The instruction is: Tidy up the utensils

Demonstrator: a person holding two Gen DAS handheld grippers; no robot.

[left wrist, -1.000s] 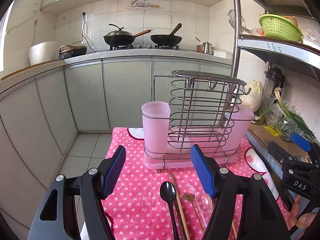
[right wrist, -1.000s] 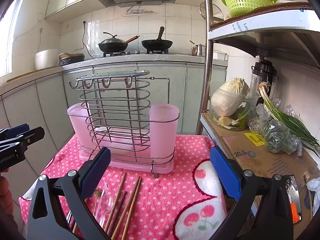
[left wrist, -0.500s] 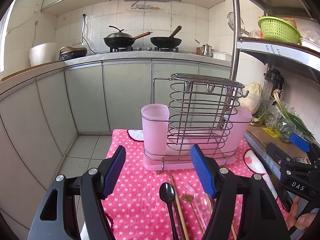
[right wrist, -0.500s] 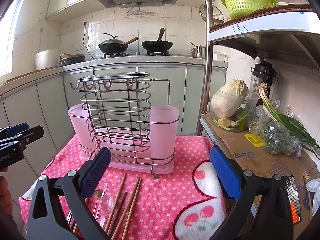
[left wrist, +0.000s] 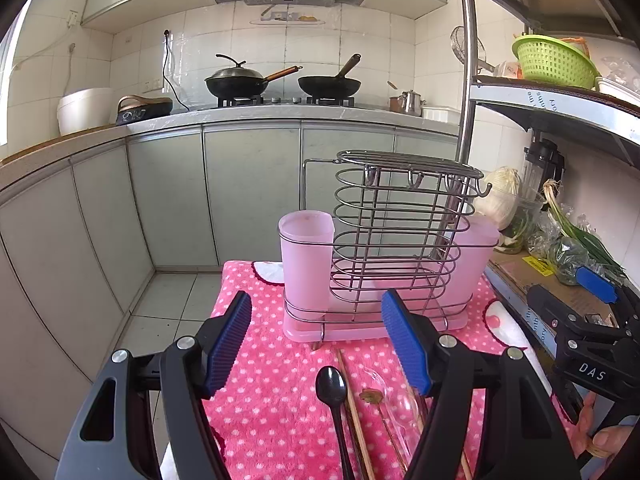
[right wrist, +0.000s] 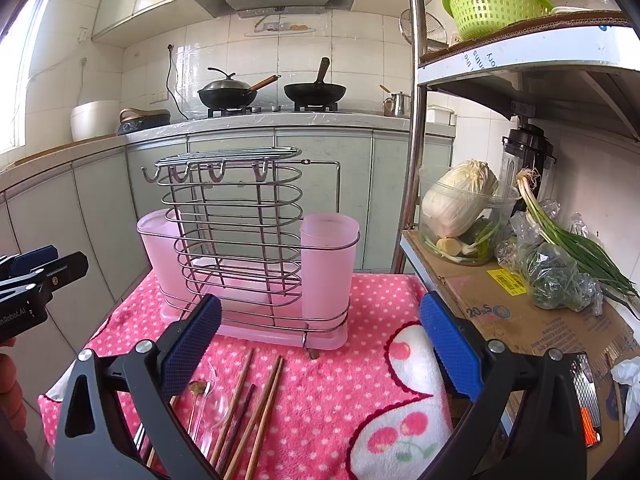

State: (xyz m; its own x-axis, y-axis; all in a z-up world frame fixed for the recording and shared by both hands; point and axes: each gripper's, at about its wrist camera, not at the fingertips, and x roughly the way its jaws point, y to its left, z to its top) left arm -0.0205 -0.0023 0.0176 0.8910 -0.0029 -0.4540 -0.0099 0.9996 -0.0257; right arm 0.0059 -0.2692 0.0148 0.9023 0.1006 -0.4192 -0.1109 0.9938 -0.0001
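A wire utensil rack (left wrist: pixel 396 240) with pink plastic cups (left wrist: pixel 306 260) stands on a pink polka-dot towel (left wrist: pixel 272 380); it also shows in the right wrist view (right wrist: pixel 240 248). In front of it lie a black spoon (left wrist: pixel 333 392), wooden chopsticks (right wrist: pixel 256 404), a clear spoon (left wrist: pixel 394 404) and a small brass spoon (right wrist: pixel 197 390). My left gripper (left wrist: pixel 316 348) is open and empty above the black spoon. My right gripper (right wrist: pixel 320 344) is open and empty above the towel, right of the chopsticks.
A metal shelf (right wrist: pixel 520 336) at the right holds a cardboard sheet, a cabbage bowl (right wrist: pixel 460 208), green onions (right wrist: pixel 576 248) and a green basket (right wrist: pixel 492 4). Kitchen cabinets and a stove with two woks (left wrist: pixel 280 80) stand behind. The floor (left wrist: pixel 160 312) drops off left of the towel.
Both grippers have drawn back and risen slightly, so the rack looks a bit lower and farther. Both stay open and empty.
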